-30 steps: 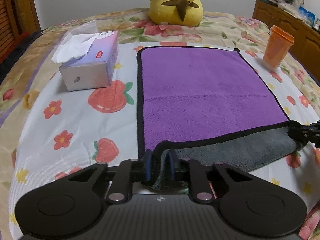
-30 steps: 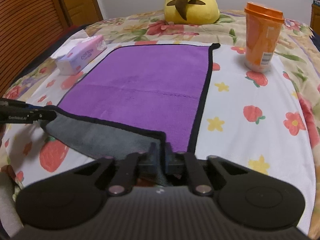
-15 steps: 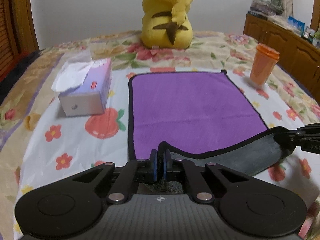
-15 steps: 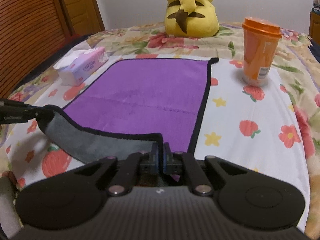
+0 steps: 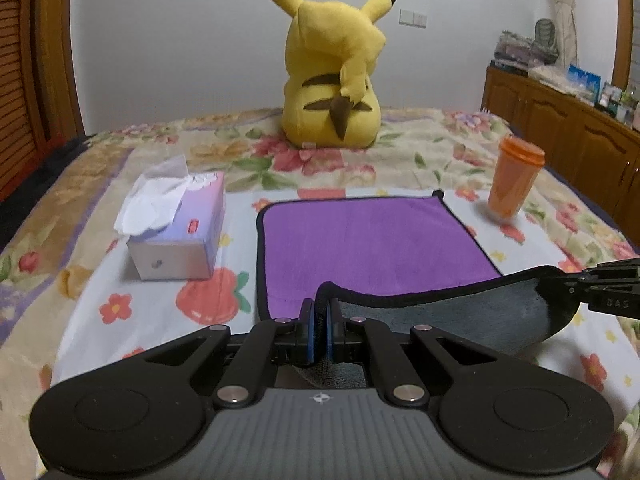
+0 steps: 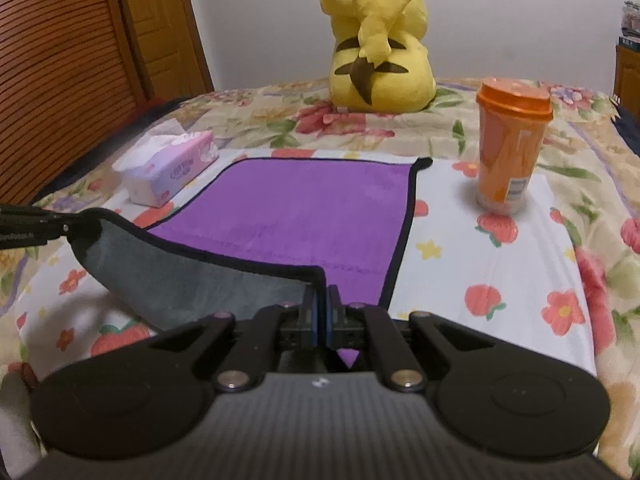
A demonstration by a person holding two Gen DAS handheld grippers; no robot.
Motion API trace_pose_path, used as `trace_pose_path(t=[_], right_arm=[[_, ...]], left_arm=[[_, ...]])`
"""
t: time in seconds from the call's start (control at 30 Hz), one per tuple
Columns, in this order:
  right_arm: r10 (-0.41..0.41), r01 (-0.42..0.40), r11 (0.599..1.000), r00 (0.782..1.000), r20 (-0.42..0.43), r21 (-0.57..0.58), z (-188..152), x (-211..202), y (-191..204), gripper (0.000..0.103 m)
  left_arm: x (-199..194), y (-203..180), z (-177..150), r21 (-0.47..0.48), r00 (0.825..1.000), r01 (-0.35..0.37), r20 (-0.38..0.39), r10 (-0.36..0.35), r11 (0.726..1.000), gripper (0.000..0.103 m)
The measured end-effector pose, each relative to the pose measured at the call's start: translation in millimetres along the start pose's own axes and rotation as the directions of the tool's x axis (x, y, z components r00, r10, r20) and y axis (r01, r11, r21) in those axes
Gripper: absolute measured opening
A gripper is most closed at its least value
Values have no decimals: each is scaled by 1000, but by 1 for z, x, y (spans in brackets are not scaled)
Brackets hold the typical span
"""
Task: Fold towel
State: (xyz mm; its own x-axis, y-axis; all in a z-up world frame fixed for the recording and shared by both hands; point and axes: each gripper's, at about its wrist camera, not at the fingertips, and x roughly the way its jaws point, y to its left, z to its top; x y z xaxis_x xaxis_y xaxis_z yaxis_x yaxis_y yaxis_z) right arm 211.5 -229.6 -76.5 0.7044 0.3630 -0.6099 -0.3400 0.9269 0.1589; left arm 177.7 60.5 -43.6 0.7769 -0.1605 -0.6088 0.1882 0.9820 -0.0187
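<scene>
A purple towel (image 5: 368, 240) with a black hem and grey underside lies on the bed; it also shows in the right wrist view (image 6: 304, 208). My left gripper (image 5: 320, 312) is shut on the towel's near left corner and holds it lifted. My right gripper (image 6: 321, 300) is shut on the near right corner, also lifted. The near edge hangs between them with the grey underside (image 5: 452, 320) facing me. The right gripper shows at the right edge of the left wrist view (image 5: 600, 292), and the left gripper at the left edge of the right wrist view (image 6: 36, 226).
A tissue box (image 5: 176, 232) stands left of the towel. An orange lidded cup (image 5: 514, 180) stands to its right. A yellow plush toy (image 5: 332, 76) sits beyond the far edge. Wooden cabinets (image 5: 560, 120) run along the right, a wooden door (image 6: 80, 40) on the left.
Both grippers have risen with the near towel corners, lifting the near edge higher off the bed. More of the grey underside shows and the views tilt up toward the wall.
</scene>
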Motion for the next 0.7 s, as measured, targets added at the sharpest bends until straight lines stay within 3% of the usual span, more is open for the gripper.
trace_pose_path(t=[0.27,0.7], right_arm=[[2,-2,1000,999,37,-19,9,2,-5,5],[2,-1,998,1000,24,-56,13,21,-9,5]], left_arm=[[2,0,6,3,999,-9,32,9,1000,8],[26,2,10,30,999,-21,30,20,999,8]])
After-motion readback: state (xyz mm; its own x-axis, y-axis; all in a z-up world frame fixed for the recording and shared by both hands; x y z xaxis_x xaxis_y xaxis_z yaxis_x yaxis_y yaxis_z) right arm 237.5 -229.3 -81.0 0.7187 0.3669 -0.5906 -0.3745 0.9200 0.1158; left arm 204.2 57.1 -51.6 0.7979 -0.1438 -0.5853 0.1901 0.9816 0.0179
